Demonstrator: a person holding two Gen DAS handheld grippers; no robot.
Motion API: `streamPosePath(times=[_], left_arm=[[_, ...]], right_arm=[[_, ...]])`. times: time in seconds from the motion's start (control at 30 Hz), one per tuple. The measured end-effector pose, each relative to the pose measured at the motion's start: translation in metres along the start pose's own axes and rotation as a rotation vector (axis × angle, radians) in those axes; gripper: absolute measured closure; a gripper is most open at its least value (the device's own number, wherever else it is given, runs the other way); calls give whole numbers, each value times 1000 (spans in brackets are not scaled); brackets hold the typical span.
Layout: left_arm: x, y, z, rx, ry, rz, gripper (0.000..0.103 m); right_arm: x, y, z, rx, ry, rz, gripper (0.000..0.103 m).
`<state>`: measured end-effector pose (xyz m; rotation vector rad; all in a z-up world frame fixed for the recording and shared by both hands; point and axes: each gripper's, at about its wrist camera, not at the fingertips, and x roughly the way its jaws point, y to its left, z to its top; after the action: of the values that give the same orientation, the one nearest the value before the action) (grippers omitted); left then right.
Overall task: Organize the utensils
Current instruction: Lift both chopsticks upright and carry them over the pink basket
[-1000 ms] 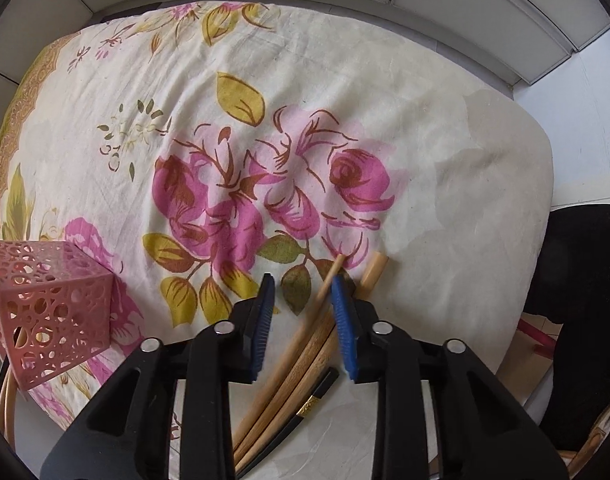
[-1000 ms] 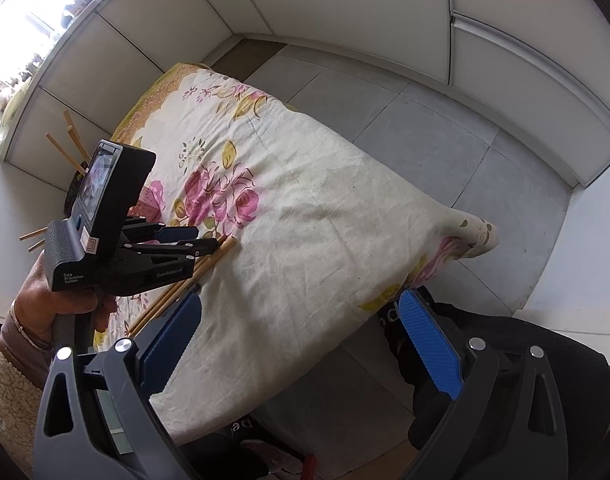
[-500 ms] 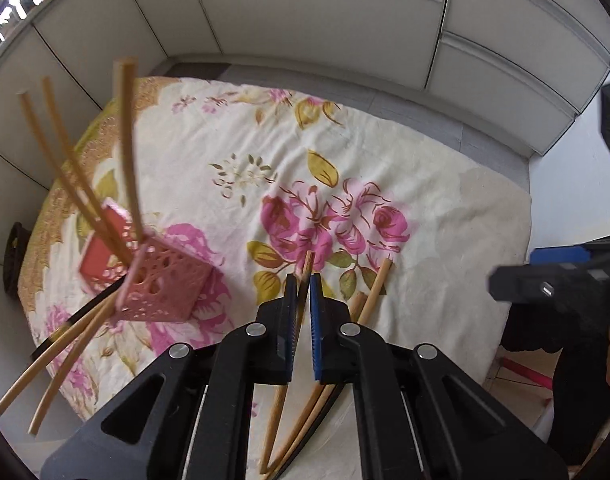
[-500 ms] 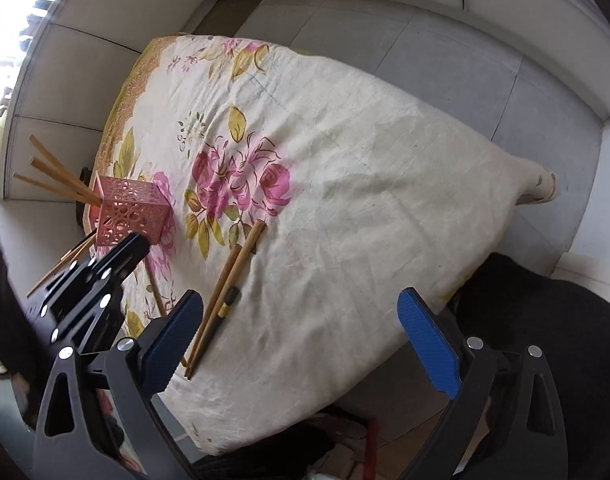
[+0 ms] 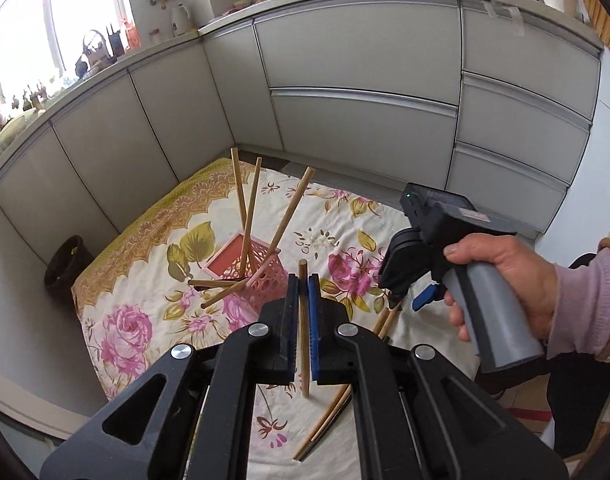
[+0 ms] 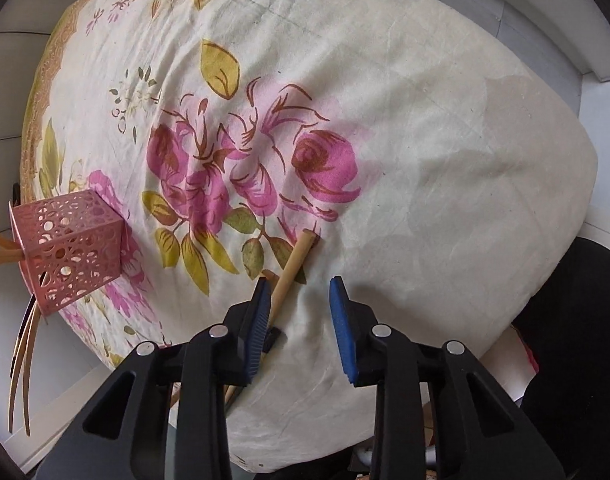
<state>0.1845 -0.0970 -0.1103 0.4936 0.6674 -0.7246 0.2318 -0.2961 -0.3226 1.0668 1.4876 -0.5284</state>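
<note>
Left wrist view: left gripper clamped on one wooden chopstick, just beside pink holder; right gripper half-closed, jaws just narrowing, gripping nothing, above chopsticks on cloth right of holder.

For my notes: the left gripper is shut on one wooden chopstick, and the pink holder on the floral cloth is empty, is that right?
Not quite: the pink holder already has several chopsticks standing in it, as the left wrist view shows. The left gripper is indeed shut on one wooden chopstick.
</note>
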Motion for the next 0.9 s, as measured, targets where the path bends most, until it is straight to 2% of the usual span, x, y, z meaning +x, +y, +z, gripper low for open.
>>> streamPosePath(times=[0.17, 0.23, 0.37, 0.5, 0.7, 0.9], left_arm=[[-11, 1, -1, 15, -32, 21, 99], [-15, 1, 1, 13, -44, 29, 99], [-23, 4, 3, -11, -74, 53, 99], [-36, 6, 9, -54, -127, 77, 99], [-57, 6, 13, -154, -188, 70, 99], [-78, 5, 18, -233, -220, 43, 99]], right_arm=[[7, 20, 3, 25, -75, -88, 74], [7, 27, -1, -9, -119, -131, 88], [5, 24, -14, -70, -219, -45, 92], [-16, 17, -30, -128, -328, 42, 93], [-68, 9, -45, -199, -458, 159, 94], [-136, 8, -81, -349, -657, 196, 95]])
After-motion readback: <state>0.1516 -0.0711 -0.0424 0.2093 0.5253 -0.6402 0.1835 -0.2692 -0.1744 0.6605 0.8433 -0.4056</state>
